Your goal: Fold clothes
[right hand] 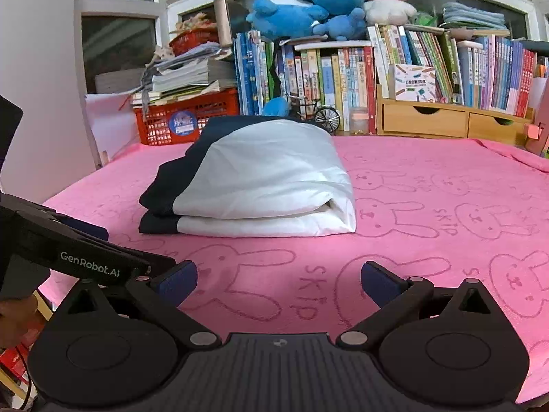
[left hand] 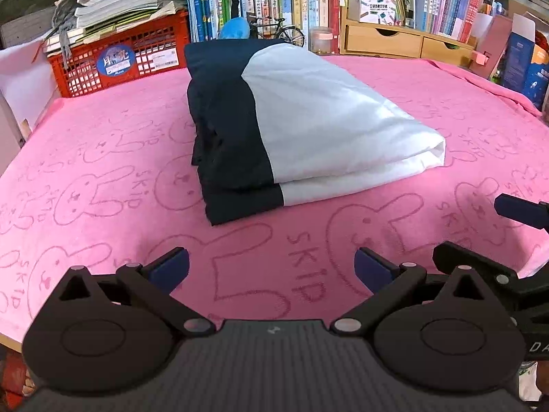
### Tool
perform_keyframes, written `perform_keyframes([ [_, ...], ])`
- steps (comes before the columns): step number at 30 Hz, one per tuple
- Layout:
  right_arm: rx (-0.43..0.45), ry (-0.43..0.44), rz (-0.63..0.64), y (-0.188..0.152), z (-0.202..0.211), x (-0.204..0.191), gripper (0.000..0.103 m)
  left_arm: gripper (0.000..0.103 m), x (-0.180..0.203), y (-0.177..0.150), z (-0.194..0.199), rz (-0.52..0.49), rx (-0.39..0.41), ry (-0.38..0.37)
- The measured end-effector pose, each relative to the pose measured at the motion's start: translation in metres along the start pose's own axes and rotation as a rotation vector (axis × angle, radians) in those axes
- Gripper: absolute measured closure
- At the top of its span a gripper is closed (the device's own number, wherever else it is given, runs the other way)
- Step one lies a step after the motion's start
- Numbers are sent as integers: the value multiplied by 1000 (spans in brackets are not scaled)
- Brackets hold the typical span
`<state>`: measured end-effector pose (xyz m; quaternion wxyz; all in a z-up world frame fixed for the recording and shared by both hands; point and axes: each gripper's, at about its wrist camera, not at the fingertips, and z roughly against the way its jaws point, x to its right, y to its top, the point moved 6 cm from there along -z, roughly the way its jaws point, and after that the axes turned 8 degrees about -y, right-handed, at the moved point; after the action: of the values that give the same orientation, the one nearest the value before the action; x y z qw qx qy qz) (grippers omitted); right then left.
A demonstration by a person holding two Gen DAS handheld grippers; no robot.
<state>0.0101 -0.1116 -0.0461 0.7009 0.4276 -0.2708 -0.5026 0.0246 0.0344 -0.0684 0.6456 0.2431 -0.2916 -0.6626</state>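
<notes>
Folded garment [left hand: 291, 127] on pink bunny towel [left hand: 103, 178], bookshelf [right hand: 343, 75] behind, left gripper [left hand: 271, 267] and right gripper [right hand: 278, 279] both spread

Folded garment [left hand: 295, 127], navy and white: one, at the middle of the pink towel [left hand: 103, 144].
Pink towel, rabbit print: one.
Red plastic crate [left hand: 120, 58]: one, behind the garment, toward its navy end.
Miniature bicycle [left hand: 278, 31]: one, directly behind the garment.
Wooden drawers [left hand: 408, 43]: two, behind the garment, toward its white end.
Tongs: two sets, left tongs [left hand: 271, 267] and right tongs [right hand: 278, 279], both spread wide.
</notes>
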Motion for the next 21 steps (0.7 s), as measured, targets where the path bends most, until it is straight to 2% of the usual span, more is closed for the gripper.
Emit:
perform_keyframes([
  [21,-8,35,-16,-5,-1,-4,0,0,3,-6,-5,32,-3,-16],
])
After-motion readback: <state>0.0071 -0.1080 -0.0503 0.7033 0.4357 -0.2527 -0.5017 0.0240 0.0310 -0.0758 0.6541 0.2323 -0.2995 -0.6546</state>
